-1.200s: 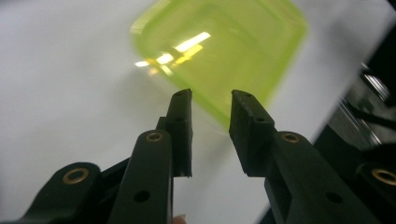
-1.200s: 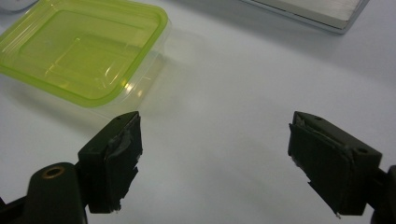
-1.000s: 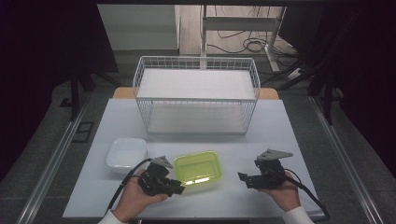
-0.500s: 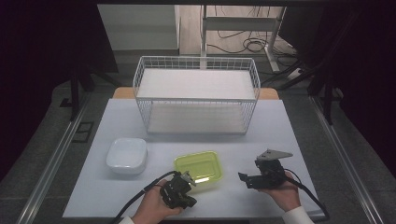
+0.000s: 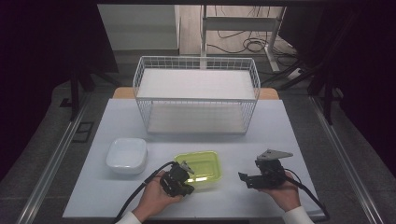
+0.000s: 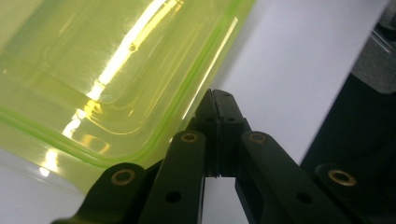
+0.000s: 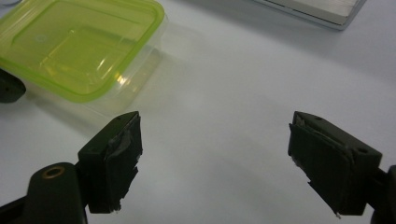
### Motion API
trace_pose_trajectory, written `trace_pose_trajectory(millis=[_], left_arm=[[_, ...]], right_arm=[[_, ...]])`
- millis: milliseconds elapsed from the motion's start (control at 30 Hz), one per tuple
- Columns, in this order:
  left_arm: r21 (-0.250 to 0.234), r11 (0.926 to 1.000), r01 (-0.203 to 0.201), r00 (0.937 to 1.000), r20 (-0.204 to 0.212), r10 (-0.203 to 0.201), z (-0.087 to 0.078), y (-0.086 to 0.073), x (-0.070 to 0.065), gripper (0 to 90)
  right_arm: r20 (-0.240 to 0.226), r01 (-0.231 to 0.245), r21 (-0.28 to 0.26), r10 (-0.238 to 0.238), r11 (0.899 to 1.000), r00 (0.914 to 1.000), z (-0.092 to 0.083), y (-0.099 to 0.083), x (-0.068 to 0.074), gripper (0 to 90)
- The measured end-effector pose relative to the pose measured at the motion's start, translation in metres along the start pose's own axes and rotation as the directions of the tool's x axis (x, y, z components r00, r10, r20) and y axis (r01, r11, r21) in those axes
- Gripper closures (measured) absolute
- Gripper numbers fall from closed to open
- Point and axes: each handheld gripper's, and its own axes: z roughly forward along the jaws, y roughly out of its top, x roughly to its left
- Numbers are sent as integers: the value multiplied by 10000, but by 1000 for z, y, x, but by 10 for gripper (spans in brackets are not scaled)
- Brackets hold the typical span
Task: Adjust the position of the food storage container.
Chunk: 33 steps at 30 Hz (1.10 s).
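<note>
Yellow-green lidded plastic container (image 5: pixel 198 169) sits on the white desk (image 5: pixel 280 126) near the front edge, between the two hands; a white dish (image 5: pixel 126 155) lies at its 9 o'clock and the white wire basket (image 5: pixel 196 95) stands well apart at its 12 o'clock. Left hand-held gripper (image 5: pixel 183 173) is at the container's 7 o'clock corner; in the left gripper view its jaws are closed pad to pad, tips (image 6: pixel 219 105) beside the lid's rim, and I see nothing pinched between them; whether they touch the rim I cannot tell. The jaws have just been closing. Right hand-held gripper (image 5: pixel 243 177) rests at the container's 3 o'clock, apart from it, jaws spread wide with only bare desk between the pads (image 7: pixel 119 140). Handling judgement: thin translucent plastic with no contents visible, so probably light; walls and lid will likely flex under a hard squeeze, and the glossy lid looks slippery. Best purchase is probably the raised lid rim or a corner lip, pinched top and bottom, or the two short walls spanned by wide-open jaws. Orientation: rounded rectangle, lid up, lying flat; in the high view its long axis runs roughly 9 to 3 o'clock, slightly turned, the short sides facing the two grippers.
</note>
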Motion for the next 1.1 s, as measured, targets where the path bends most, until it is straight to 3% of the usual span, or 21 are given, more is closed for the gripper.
trace_pose_trajectory(millis=[233,467,600,633,667,733,767,800,833,867,900,967,1000,1033,1100], left_arm=[[-102,9996,260,9994,-231,-262,0,2,10,900],[-245,9994,259,9997,-13,-259,-7,-2,7,898],[-634,9978,216,9995,222,-203,-24,-11,3,878],[-1067,9932,460,9986,302,-430,-36,-15,5,861],[-1067,9932,460,9986,302,-430,-36,-15,5,828],[-1598,9833,869,9961,258,-838,-48,-18,8,737],[-1897,9749,1165,9926,-128,-1211,-59,-20,12,691],[-1897,9749,1165,9926,-128,-1211,-59,-20,12,648],[-2011,9716,1250,9908,-260,-1329,-64,-21,13,599],[-2119,9675,1381,9885,-318,-1481,-69,-21,14,599],[-2219,9636,1494,9863,-352,-1610,-73,-22,16,490],[-2579,9502,1748,9804,-433,-1921,-85,-26,25,401],[-2579,9502,1748,9804,-433,-1921,-85,-26,25,364],[-2795,9399,1961,9747,-488,-2179,-91,-29,31,339],[-2888,9356,2030,9723,-536,-2275,-93,-31,34,299]], right_arm=[[95,86,70,-87,9999,9999,1,0,0,174],[95,117,16,-117,9999,9999,0,0,1,174],[18,69,-110,-69,9999,10000,-3,0,0,174],[-41,13,-174,-14,9998,10000,-4,0,0,174],[-122,10,-250,-13,9997,9999,-5,0,0,174],[-176,36,-371,-43,9993,9998,-6,1,1,174],[-128,151,-469,-157,9988,9998,-7,1,2,178],[-128,151,-469,-157,9988,9998,-7,1,2,178],[-56,484,-771,-489,9958,9988,-9,2,7,185],[-56,484,-771,-489,9958,9988,-9,2,7,185],[-156,587,-1021,-606,9930,9980,-12,5,12,185],[-447,495,-1211,-552,9914,9975,-15,7,15,183],[-464,492,-1240,-553,9911,9974,-15,8,16,183],[-487,479,-1248,-544,9910,9973,-15,8,17,183],[-647,326,-1175,-404,9925,9971,-16,9,18,188]])
